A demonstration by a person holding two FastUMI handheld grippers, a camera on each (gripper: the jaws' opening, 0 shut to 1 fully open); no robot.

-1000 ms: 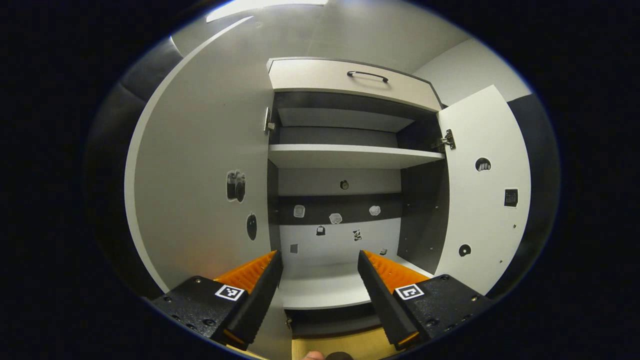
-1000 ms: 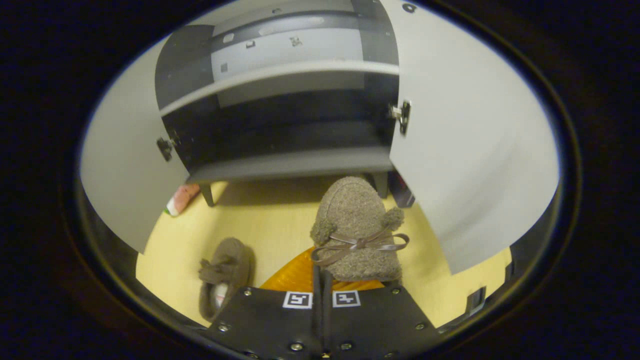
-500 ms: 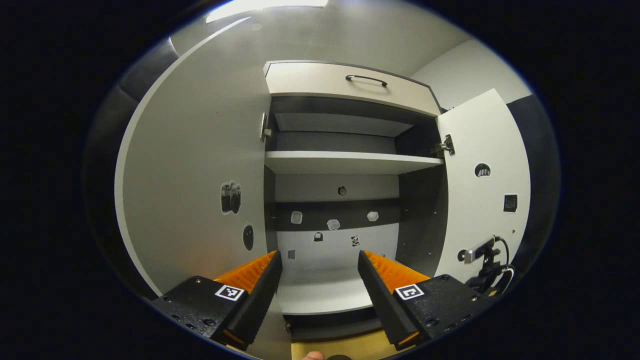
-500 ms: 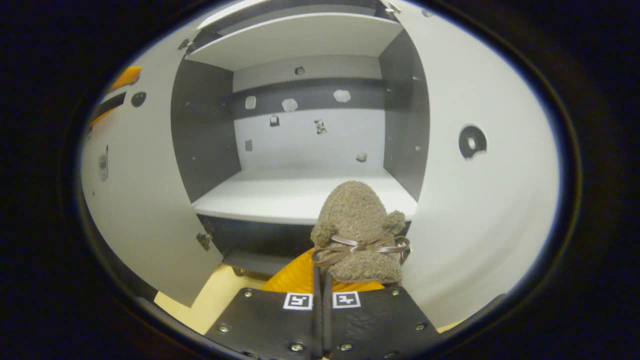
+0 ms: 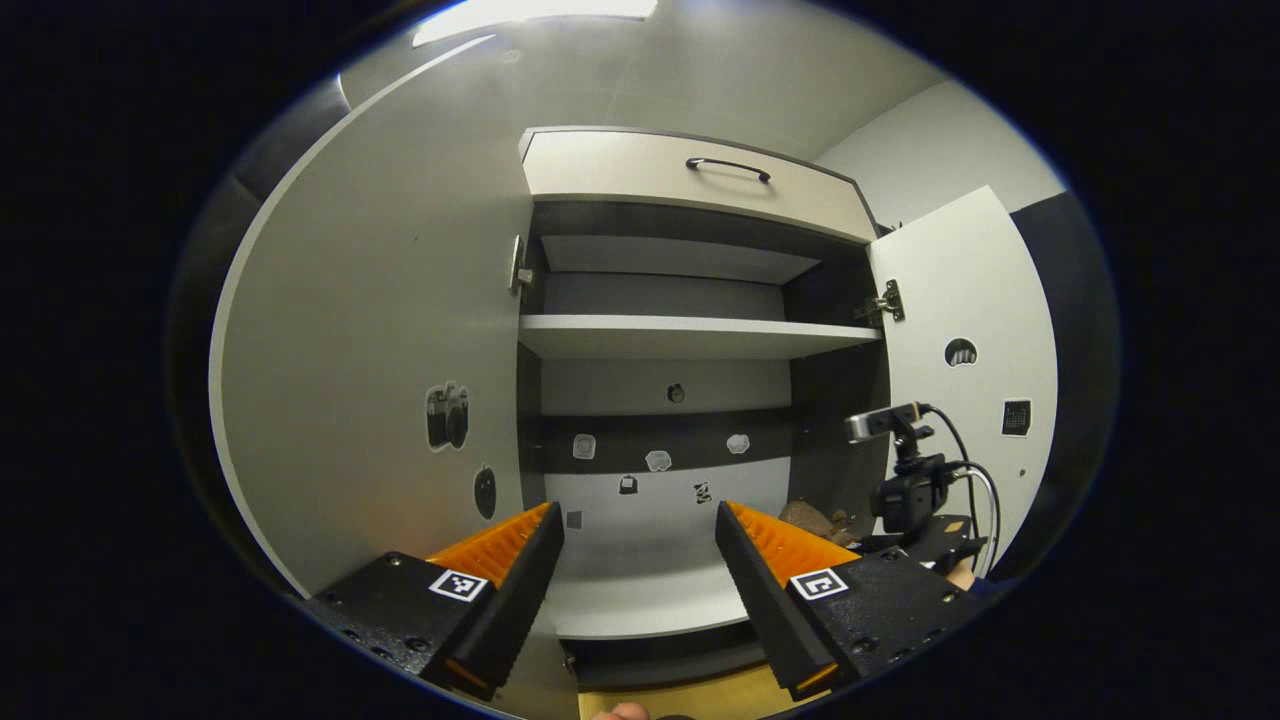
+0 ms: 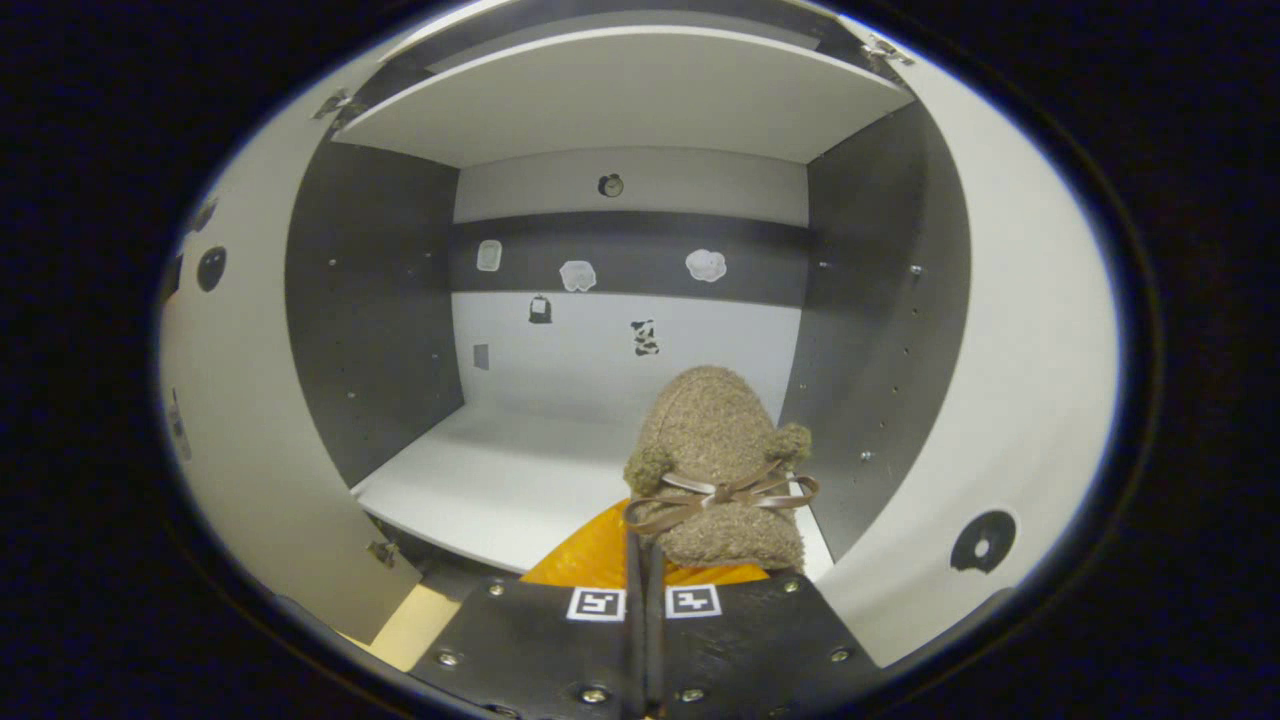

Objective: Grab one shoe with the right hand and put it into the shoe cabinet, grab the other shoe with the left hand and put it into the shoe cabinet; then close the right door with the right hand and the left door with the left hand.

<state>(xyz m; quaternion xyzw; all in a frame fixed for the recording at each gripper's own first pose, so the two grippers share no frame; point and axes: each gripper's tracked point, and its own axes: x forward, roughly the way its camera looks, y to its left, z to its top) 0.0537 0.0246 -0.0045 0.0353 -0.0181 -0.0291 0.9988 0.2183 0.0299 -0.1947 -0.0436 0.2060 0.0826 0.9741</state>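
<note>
Carrying the fuzzy brown shoe (image 6: 715,455) pinched in my right tongs (image 6: 640,545), I hold it at the front right corner of the cabinet's lower shelf (image 6: 500,490). I'd push deeper toward the back wall, lower the sole flat, then release. My left tongs (image 5: 640,540) hang spread, holding nothing, facing the shoe cabinet (image 5: 690,335).

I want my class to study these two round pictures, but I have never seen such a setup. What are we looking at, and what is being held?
A person holds a two-finger gripper in each hand; a camera rides on each. The left gripper, open and holding nothing, faces the open shoe cabinet, both doors swung wide. The right gripper is shut on a fuzzy brown shoe with a ribbon bow, carrying it over the lower shelf. The left gripper view also shows that gripper at the cabinet's right side.
</note>
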